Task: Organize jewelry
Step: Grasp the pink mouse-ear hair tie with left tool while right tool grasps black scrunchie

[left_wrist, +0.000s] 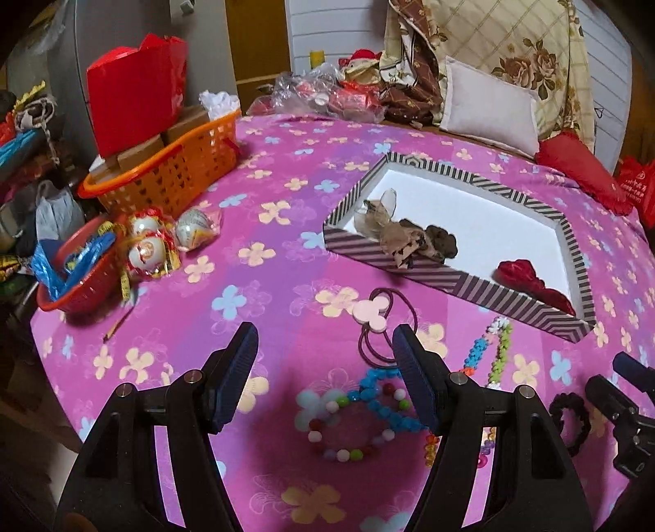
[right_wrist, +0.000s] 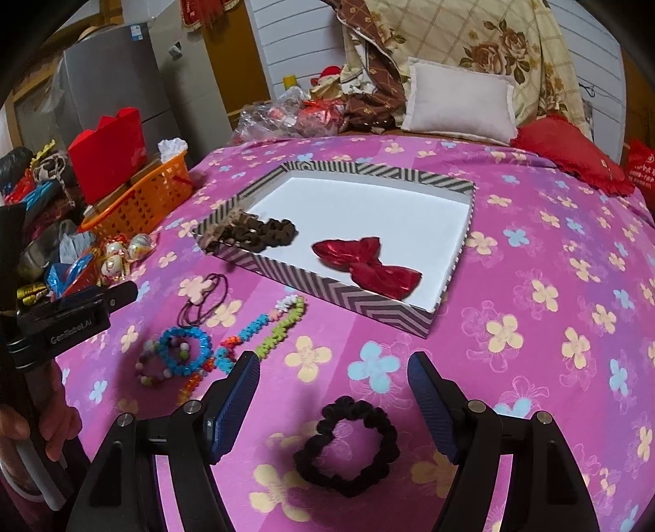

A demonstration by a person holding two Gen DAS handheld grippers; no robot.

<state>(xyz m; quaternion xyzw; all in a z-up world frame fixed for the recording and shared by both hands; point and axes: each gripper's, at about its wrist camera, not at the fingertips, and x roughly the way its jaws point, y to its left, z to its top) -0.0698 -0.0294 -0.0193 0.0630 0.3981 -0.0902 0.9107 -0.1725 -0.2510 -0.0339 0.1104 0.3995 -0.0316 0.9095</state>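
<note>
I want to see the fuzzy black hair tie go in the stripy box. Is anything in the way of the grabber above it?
Nothing visible blocks it. The right gripper hangs open over the black scrunchie, only bare bedspread around it. From there to the striped box the cloth is clear; inside, the red bow leaves white floor free.

Only clear text: white "GenRobot.AI" lettering on the side of the black plastic left gripper body, at about 9 o'clock in the right wrist view. Red fabric bag at 3 o'clock carries pale printed characters, too small and blurred to read; same bag in the left wrist view, also unreadable. Small blue-and-white sticker on the grey metal cabinet at 11 o'clock, illegible.
</note>
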